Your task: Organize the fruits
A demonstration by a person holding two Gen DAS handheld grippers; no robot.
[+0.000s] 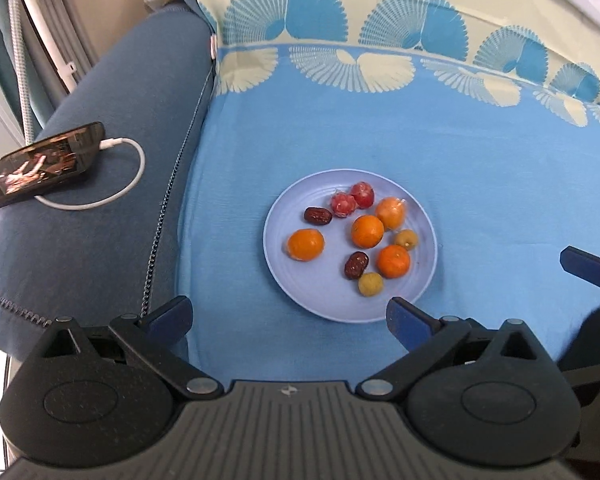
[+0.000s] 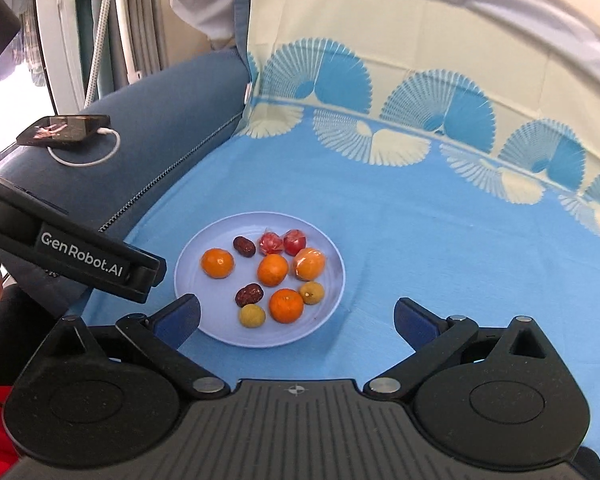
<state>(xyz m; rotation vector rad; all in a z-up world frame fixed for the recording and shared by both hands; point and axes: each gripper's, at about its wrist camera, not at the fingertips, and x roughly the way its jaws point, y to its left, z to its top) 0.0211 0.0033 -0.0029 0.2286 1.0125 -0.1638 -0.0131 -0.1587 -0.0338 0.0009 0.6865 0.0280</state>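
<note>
A pale blue plate (image 1: 340,304) (image 2: 216,328) lies on the blue patterned cloth. On it are several oranges (image 1: 367,231) (image 2: 273,270), two dark red dates (image 1: 356,265) (image 2: 249,295), two yellow-green round fruits (image 1: 370,284) (image 2: 252,315) and two wrapped red fruits (image 1: 343,205) (image 2: 271,242). My left gripper (image 1: 288,316) is open and empty, just short of the plate's near rim. My right gripper (image 2: 298,318) is open and empty, its left finger by the plate's near edge. The left gripper's body (image 2: 80,260) shows at the left of the right wrist view.
A dark blue sofa arm (image 1: 100,184) lies to the left, with a phone (image 1: 44,164) (image 2: 66,130) on a white charging cable (image 1: 132,176). The patterned cloth (image 1: 460,160) covers the seat and rises up the backrest behind.
</note>
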